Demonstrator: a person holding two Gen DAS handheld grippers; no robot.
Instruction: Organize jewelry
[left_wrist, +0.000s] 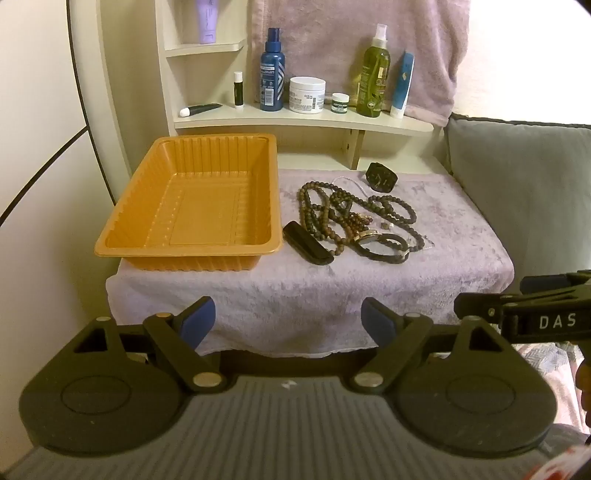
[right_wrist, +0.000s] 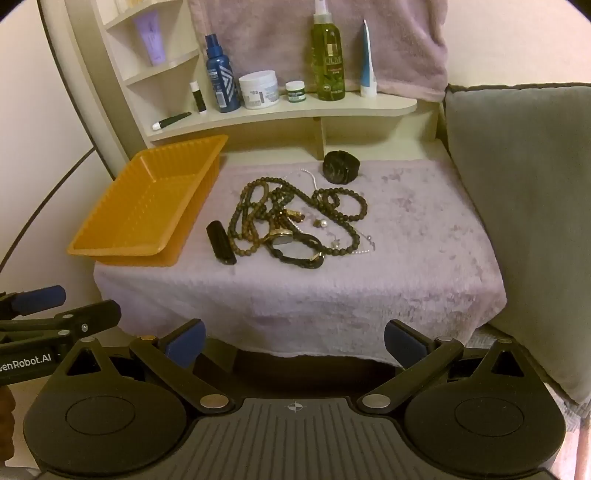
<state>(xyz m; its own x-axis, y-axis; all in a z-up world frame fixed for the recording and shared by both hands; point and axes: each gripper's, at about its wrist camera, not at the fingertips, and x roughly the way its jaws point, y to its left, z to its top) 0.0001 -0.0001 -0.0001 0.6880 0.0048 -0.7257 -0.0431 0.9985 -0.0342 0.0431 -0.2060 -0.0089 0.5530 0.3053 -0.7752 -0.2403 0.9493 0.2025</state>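
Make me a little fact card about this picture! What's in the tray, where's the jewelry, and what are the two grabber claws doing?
tray: orange, nothing in it, left side of the towel
jewelry pile: tangled bead strings and a watch, right of the tray
black bracelet: apart, behind the pile
black case: between tray and pile
left gripper: open, holding nothing
right gripper: open, holding nothing
shelf: bottles and jars

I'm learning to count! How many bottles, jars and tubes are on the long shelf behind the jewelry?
Spray bottles: 2, the blue bottle and the green bottle
Jars: 2, the big white jar and the small green-lidded jar
Tubes and sticks: 3, the lip balm stick, the dark tube lying down and the blue tube
Total: 7
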